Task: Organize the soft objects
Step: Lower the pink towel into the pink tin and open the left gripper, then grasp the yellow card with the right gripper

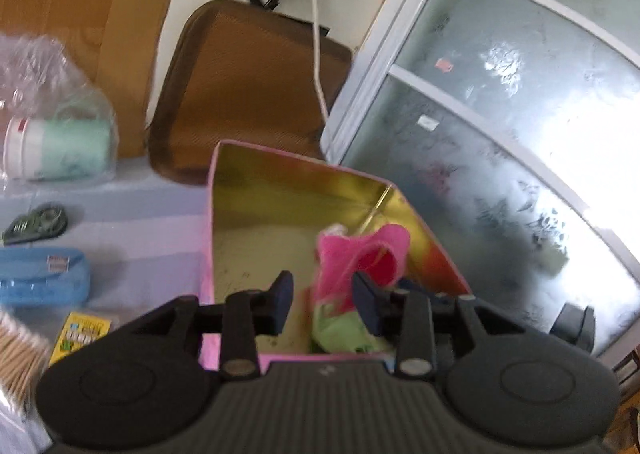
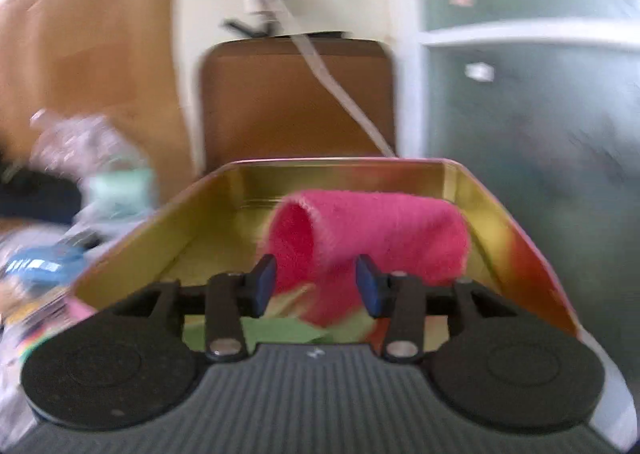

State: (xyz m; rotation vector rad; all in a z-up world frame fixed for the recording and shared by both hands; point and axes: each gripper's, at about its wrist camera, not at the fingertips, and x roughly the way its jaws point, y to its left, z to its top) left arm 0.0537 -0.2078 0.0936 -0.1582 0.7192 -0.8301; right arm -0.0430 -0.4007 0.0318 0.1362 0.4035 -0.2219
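Pink fleece shows first in the left wrist view: a rolled cloth (image 1: 360, 258) lies inside the tin (image 1: 296, 182), toward its right wall, with a green cloth (image 1: 340, 330) under it at the tin's near edge. The left gripper (image 1: 322, 302) hovers over the tin's near rim, its 2 fingers apart with nothing between them; the pink cloth sits just past the right fingertip. Left of the tin lie a blue case (image 1: 42, 278), a yellow pack (image 1: 80, 334) and a bagged cup (image 1: 56, 146). Behind the tin stands a brown pad (image 1: 248, 94), and a window (image 1: 500, 134) is to the tin's right.

In the right wrist view, blurred by motion, the same pink cloth (image 2: 376, 238) fills the tin's (image 2: 320, 178) right half, its open end turned left. The right gripper (image 2: 316, 286) is at the tin's near rim, fingers apart; the roll looks to sit partly between them, but I cannot tell whether they touch it. The green cloth (image 2: 280, 330) lies beneath, at the near edge.

The risk, as I judge it: both grippers crowd 1 small tin and could knock each other or tip it toward the window. A pinch on the roll's loose edge could unroll it, or drag the green cloth out with it.
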